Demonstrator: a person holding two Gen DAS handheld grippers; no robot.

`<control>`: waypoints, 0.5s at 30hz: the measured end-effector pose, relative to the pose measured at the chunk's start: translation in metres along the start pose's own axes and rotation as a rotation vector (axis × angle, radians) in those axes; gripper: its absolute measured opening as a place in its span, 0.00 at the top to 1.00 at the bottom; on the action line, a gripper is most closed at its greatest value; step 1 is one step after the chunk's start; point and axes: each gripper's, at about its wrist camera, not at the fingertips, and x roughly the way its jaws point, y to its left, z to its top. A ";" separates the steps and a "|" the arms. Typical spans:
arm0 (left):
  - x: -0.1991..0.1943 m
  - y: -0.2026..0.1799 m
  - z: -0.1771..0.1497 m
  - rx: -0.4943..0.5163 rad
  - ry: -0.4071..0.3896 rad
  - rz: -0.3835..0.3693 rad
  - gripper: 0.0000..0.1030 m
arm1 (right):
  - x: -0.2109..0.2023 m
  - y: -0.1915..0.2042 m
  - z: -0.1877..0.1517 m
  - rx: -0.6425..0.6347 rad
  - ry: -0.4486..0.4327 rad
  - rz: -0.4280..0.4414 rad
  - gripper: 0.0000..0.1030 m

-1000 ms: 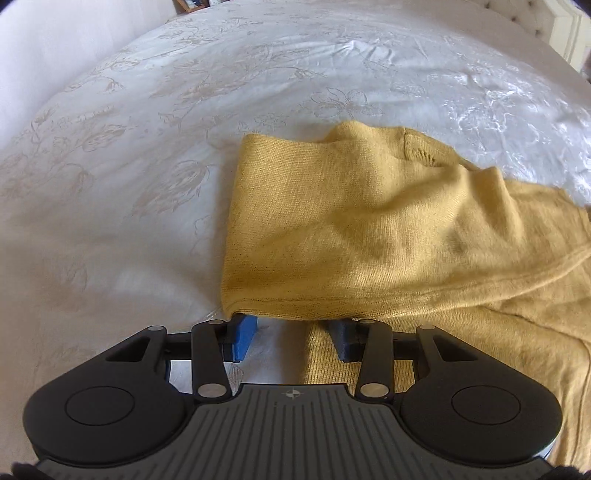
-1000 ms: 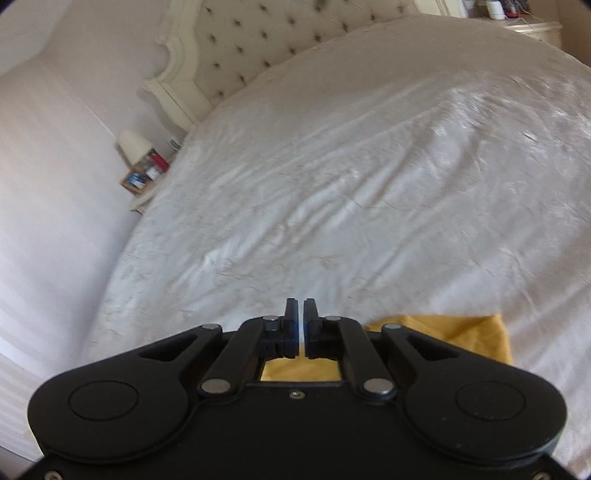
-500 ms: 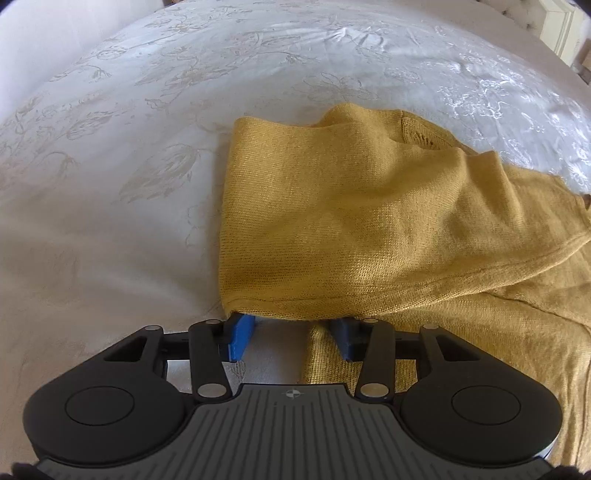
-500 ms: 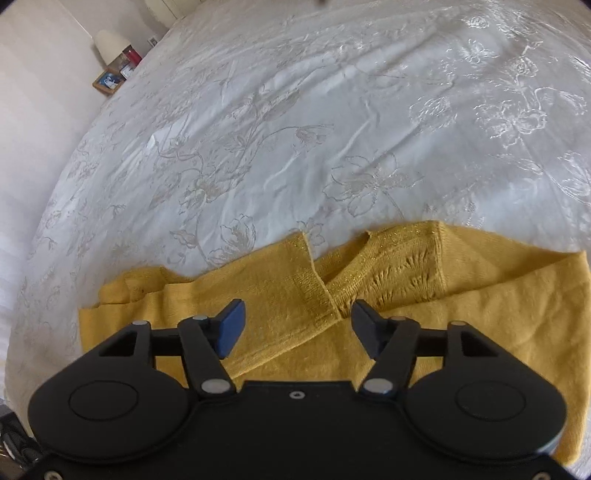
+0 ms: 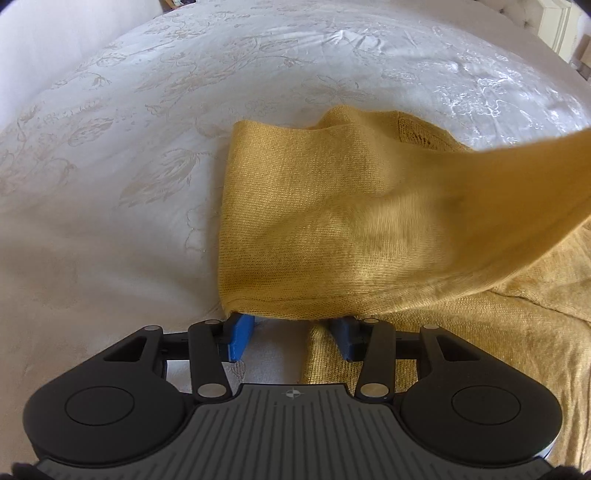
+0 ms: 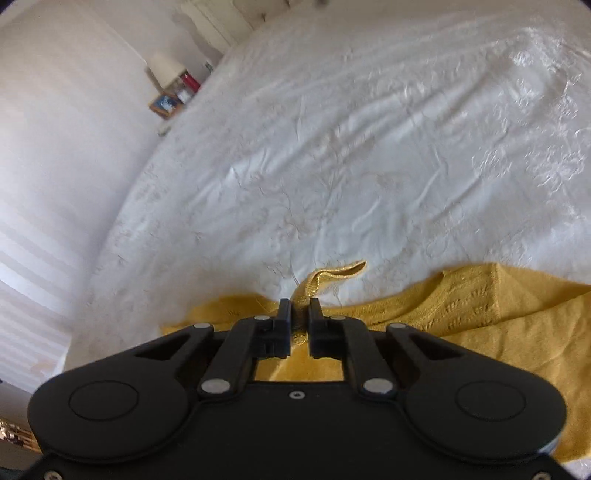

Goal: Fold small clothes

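Observation:
A mustard-yellow knit top [image 5: 332, 229] lies on the white bedspread [image 5: 110, 184]. In the left wrist view my left gripper [image 5: 291, 328] is open, its blue fingertips [image 5: 240, 332] just under the folded near edge of the top. A blurred strip of the fabric [image 5: 535, 177] is lifted across the right side. In the right wrist view my right gripper [image 6: 298, 317] is shut on a hem of the yellow top [image 6: 480, 317], with a cloth tip [image 6: 332, 273] sticking out past the fingers.
The white embroidered bedspread [image 6: 369, 147] spreads all around. A bedside shelf with a lamp and small items [image 6: 173, 88] stands at the far left by the wall. A tufted headboard [image 5: 554, 22] is at the far right.
My right gripper has closed on a hem of the top and lifted it, so a strip of fabric now rises across the left wrist view. My left gripper has stayed open in place.

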 end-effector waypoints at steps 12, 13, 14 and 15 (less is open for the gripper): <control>-0.007 -0.003 0.004 0.061 0.026 0.001 0.56 | -0.040 -0.095 -0.035 0.051 0.069 -0.352 0.83; -0.009 -0.001 0.004 0.076 0.035 -0.008 0.56 | -0.036 -0.099 -0.039 0.053 0.089 -0.365 0.77; -0.012 0.000 0.004 0.088 0.045 -0.016 0.56 | -0.034 -0.103 -0.043 0.053 0.114 -0.381 0.76; -0.015 0.003 0.005 0.097 0.054 -0.026 0.56 | -0.035 -0.104 -0.048 0.048 0.131 -0.402 0.76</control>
